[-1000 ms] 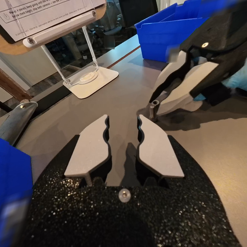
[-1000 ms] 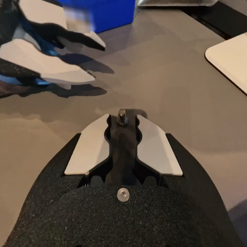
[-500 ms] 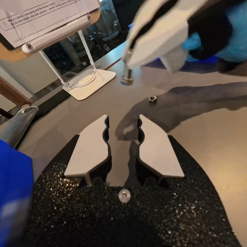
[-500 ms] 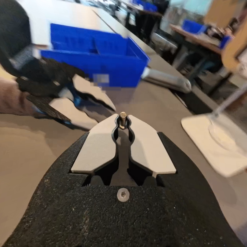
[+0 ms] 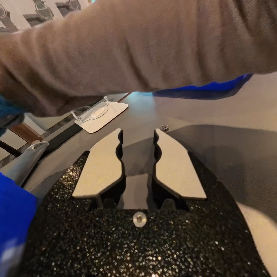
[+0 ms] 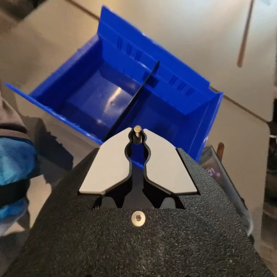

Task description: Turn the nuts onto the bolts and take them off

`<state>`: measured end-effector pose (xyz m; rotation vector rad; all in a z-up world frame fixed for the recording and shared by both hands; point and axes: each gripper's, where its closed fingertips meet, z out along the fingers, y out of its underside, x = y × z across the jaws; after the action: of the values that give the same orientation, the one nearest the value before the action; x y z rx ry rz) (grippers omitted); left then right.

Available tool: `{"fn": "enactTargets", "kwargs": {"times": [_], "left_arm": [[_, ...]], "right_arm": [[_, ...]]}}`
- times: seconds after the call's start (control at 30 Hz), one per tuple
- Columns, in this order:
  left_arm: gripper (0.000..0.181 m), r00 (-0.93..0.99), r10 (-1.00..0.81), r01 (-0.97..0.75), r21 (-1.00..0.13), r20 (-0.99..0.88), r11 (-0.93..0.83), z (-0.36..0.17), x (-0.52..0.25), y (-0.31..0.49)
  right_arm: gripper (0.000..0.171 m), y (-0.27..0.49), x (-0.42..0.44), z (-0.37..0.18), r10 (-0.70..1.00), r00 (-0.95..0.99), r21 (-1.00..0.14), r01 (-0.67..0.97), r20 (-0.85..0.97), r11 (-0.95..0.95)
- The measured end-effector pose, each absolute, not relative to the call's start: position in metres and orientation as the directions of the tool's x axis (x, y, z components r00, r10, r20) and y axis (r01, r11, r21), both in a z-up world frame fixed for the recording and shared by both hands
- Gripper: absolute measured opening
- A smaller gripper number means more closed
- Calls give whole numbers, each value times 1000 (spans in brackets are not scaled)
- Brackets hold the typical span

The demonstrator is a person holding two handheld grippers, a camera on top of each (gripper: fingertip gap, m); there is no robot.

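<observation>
My right gripper (image 6: 137, 131) is shut on a small metal bolt (image 6: 137, 130) and holds it upright above the near rim of a blue bin (image 6: 149, 67) with a black divider (image 6: 134, 102). My left gripper (image 5: 137, 131) is open and empty, low over the grey table (image 5: 209, 112). A single metal nut (image 5: 164, 127) lies on the table just past my left gripper's right fingertip. The right gripper itself does not show in the left wrist view.
A beige sleeve (image 5: 134, 49) crosses the upper half of the left wrist view. A white stand base (image 5: 103, 118) sits at the table's far edge. Part of a blue bin (image 5: 202, 90) shows behind the sleeve, another blue bin (image 5: 13, 209) at the left. A blue glove (image 6: 13, 161) shows at left in the right wrist view. Across from one pair of fingers to the other is roughly 25 cm.
My right gripper has lifted the bolt off the table and carried it over the blue bin at the left. The nut stayed on the table. My left gripper stayed open and edged towards the nut.
</observation>
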<state>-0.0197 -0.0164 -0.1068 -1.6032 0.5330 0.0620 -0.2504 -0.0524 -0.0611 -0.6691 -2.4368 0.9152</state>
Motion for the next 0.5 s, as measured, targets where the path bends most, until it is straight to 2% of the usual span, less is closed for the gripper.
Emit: {"fn": "enactTargets", "kwargs": {"times": [0.23,0.5], "left_arm": [[41,910,-292,-315,-949,-294,-29,-107,-27,-16],[42,916,-291,-301,-953,-275,-45,-108,-30,-16]], "right_arm": [[10,-57,-291,-104,477,-868,-479,363,138,799],[10,-34,-280,-155,520,-851,-89,524,-70,847]]}}
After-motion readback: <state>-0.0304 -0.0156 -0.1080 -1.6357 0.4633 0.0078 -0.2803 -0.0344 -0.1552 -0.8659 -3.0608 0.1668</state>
